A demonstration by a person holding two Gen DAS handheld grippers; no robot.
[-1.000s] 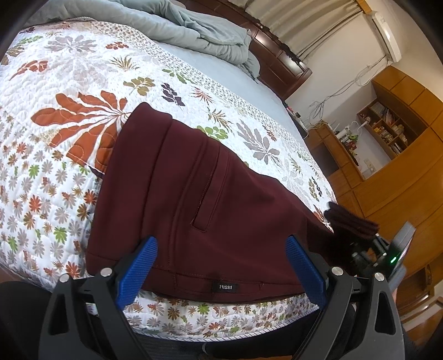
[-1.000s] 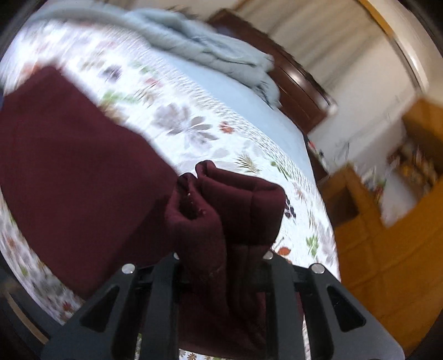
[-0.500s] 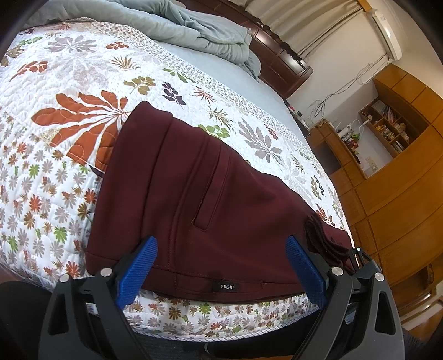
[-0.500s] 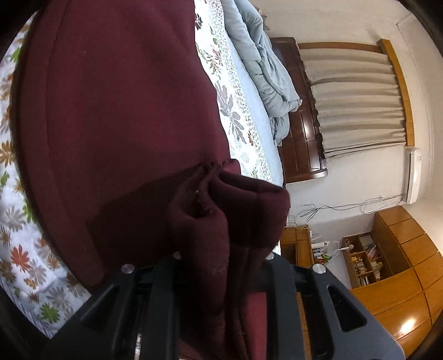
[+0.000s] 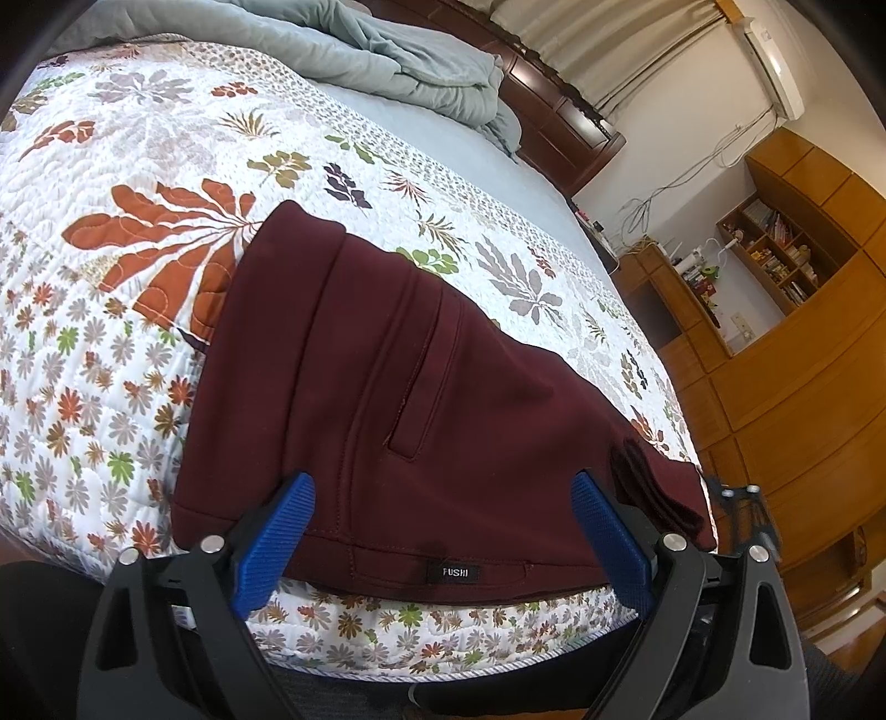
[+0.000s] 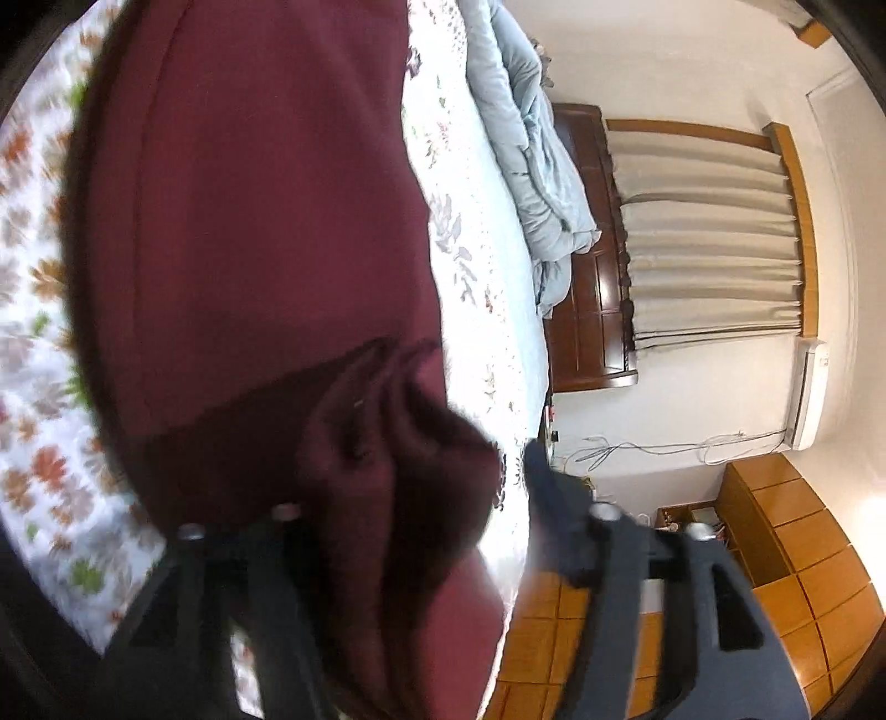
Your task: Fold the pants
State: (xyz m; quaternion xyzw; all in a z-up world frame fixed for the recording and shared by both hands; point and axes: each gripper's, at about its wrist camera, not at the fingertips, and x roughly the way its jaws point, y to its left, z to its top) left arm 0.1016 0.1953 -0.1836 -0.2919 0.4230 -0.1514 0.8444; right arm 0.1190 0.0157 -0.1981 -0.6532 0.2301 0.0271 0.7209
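Dark maroon pants (image 5: 421, 399) lie folded on the floral quilt (image 5: 111, 310) near the bed's front edge, waistband with a small label toward me. My left gripper (image 5: 443, 531) is open and empty, its blue pads either side of the waistband, just above it. In the right wrist view, the pants (image 6: 249, 221) spread to the left and a bunched leg end (image 6: 398, 454) sits between my right gripper's (image 6: 410, 498) fingers, which have spread apart; the frame is blurred. The leg end also shows at the pants' right edge in the left wrist view (image 5: 653, 487).
A grey-blue duvet (image 5: 360, 50) is heaped at the far side of the bed by the dark wooden headboard (image 5: 559, 116). Wooden cabinets and shelves (image 5: 786, 343) stand to the right of the bed. The bed's front edge (image 5: 443, 659) is just below the pants.
My right gripper carried the bunched leg ends over the pants and down at their right edge, then its fingers spread apart. The left gripper has stayed still and open.
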